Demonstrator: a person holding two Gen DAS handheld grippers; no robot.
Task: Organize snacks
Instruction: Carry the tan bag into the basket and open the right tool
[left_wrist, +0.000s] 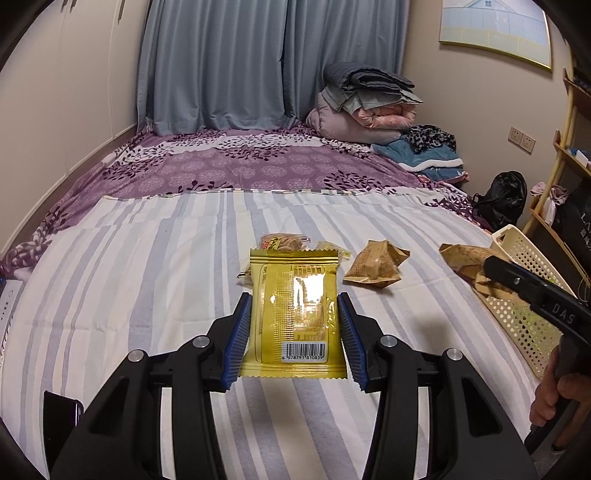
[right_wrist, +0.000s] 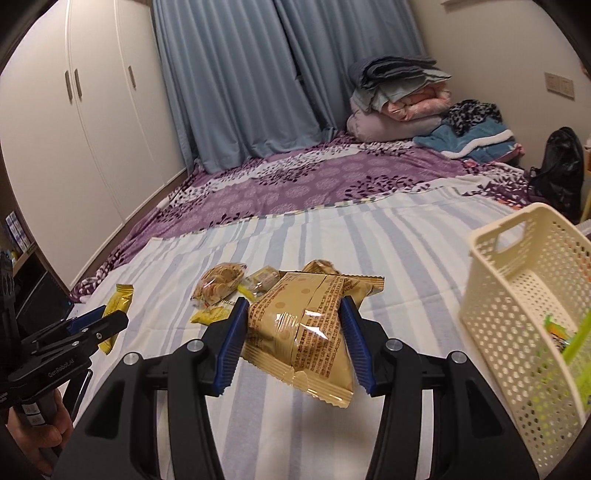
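1. Two claws in play, each closed on a snack pkt, both held up off the bed (left_wrist: 147, 258) w/ its striped blue-white sheet
2. Left claw (left_wrist: 294, 301) clamps a yellow foil pkt (left_wrist: 293, 314) by its side edges betw. the blue pads; barcode end faces the cam, top crimp points away
3. Right claw (right_wrist: 293, 306) grips a tan snack bag (right_wrist: 303, 328) by its sides, bag tilted, lower corner hanging toward the cam
4. Loose snacks on the sheet past the left claw: clear pkt of round biscuits (left_wrist: 282, 242), small yellow wrapped piece (left_wrist: 332, 251) just beside it, crumpled tan bag (left_wrist: 376, 267) further right
5. Right wrist view shows more: small yellow pkt (right_wrist: 210, 315) lying near the left pad, biscuit pkt & a small wrapped sweet (right_wrist: 264, 278) behind it, another tan bag partly hidden behind the held one
6. Cream perforated basket (right_wrist: 524, 295) sits at the right edge of the bed, near the right claw; a green-orange wrapper (right_wrist: 557, 332) lies inside
7. In left wrist view the right claw & its bag cover part of the basket's near rim
8. Far end of bed: purple floral cover (left_wrist: 236, 162), stack of folded quilts (left_wrist: 365, 103), blue towel-ish cloth (left_wrist: 424, 155)
9. Around: grey-blue curtains (left_wrist: 221, 62), white wardrobe (right_wrist: 81, 122) left, black bag (left_wrist: 502, 199) & wooden shelf (left_wrist: 565, 162) right, framed pic on wall
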